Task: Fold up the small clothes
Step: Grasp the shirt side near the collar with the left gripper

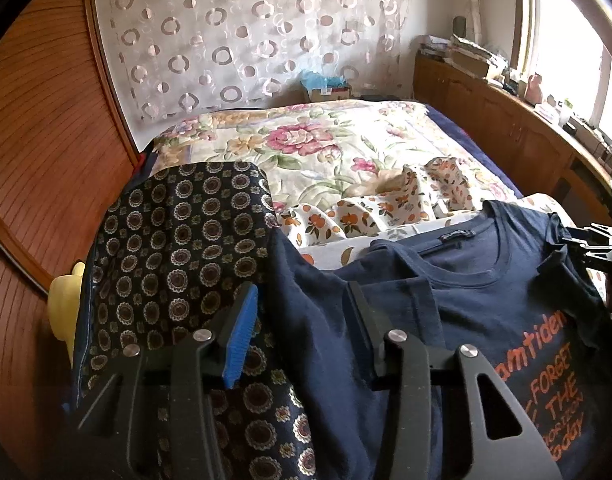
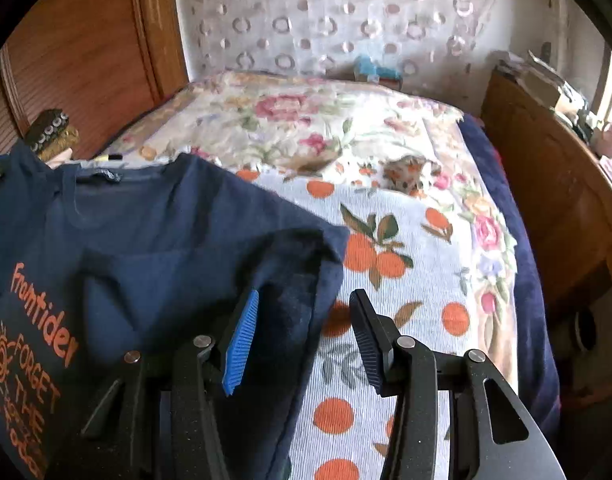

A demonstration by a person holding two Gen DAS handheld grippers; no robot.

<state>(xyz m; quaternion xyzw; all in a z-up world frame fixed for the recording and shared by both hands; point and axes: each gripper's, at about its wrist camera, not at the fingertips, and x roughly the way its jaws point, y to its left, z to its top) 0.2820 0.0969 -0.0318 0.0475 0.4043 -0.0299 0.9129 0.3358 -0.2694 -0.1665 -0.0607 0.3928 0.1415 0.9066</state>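
A navy T-shirt (image 1: 445,300) with orange lettering lies chest-up on the bed, neckline toward the far side. In the left wrist view my left gripper (image 1: 302,287) hovers low over the shirt's left edge. Navy fabric lies between its jaws, which stand apart, and the blue pad (image 1: 242,332) is bare. In the right wrist view the T-shirt (image 2: 154,232) has its right side folded inward. My right gripper (image 2: 306,294) straddles that folded edge. Its jaws are apart, the blue pad (image 2: 242,344) over navy cloth and the other finger over the orange-print sheet (image 2: 405,240).
A dark cloth with round medallions (image 1: 178,248) lies left of the shirt, with a yellow object (image 1: 66,304) beside it. A floral blanket (image 1: 306,140) covers the far bed. A wooden wardrobe (image 1: 46,160) stands left; a cluttered wooden cabinet (image 1: 505,120) runs along the right under a window.
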